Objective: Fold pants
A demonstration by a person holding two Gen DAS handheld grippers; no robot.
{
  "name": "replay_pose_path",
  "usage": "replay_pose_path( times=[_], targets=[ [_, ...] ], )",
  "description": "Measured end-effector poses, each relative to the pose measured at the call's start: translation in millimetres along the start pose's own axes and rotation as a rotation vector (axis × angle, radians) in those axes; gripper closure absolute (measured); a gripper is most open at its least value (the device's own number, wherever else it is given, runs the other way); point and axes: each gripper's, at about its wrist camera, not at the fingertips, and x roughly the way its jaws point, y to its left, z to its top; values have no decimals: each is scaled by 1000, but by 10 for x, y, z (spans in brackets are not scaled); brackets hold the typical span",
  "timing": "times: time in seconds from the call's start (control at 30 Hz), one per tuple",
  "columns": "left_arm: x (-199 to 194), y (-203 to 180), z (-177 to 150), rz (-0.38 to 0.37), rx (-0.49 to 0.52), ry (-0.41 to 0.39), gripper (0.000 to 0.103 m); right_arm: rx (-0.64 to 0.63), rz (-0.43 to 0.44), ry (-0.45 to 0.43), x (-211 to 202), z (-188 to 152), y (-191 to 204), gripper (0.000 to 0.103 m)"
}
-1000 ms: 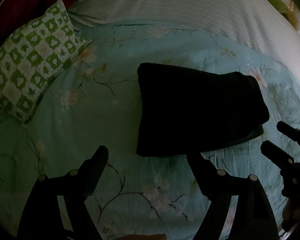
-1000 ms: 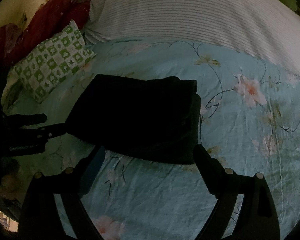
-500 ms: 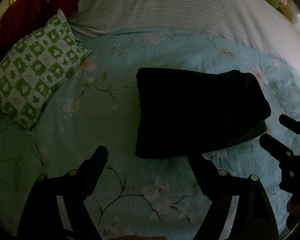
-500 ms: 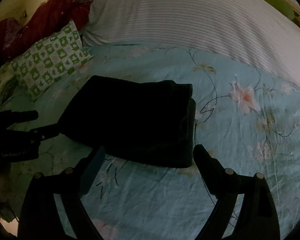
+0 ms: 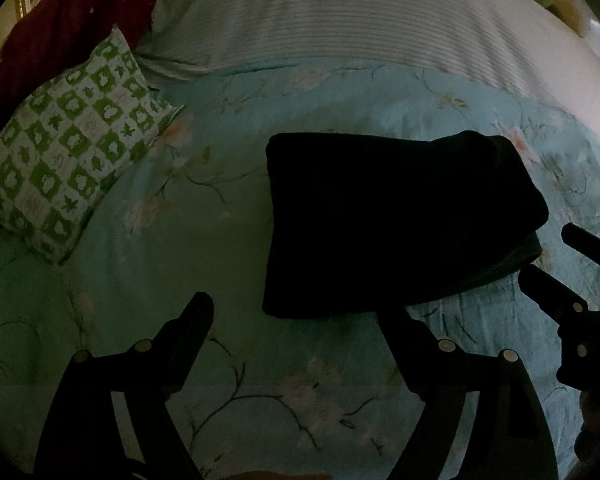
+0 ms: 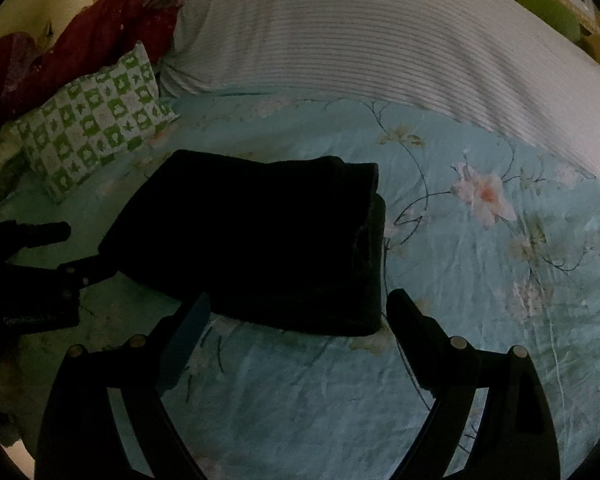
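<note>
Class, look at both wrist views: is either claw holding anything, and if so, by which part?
Nothing is held. The left claw and right claw are both open, apart from the folded dark pants.

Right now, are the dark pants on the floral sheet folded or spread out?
Folded: the dark pants lie as one compact rectangle, with stacked layers showing at its right edge.
</note>
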Motion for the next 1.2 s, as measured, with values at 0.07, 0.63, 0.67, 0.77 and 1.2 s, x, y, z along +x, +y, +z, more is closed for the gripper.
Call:
replay_pose_path(
  times=[0.07, 0.63, 0.67, 0.77, 1.2],
  targets=[
    [14, -12, 5, 4, 2, -3, 18, 2, 1, -1, 5, -3, -4, 12],
    [49, -36, 8, 0, 9, -7, 17, -4, 8, -8, 56, 18, 3, 5],
    [51, -34, 12, 0, 10, -6, 17, -1, 7, -7, 45, 8, 19, 5],
    [46, -30, 26, -1, 11, -5, 17, -1, 8, -5, 46, 10, 26, 5],
    [43, -41, 37, -7, 17, -5, 17, 0, 11, -2, 48, -2, 47, 5]
  ],
)
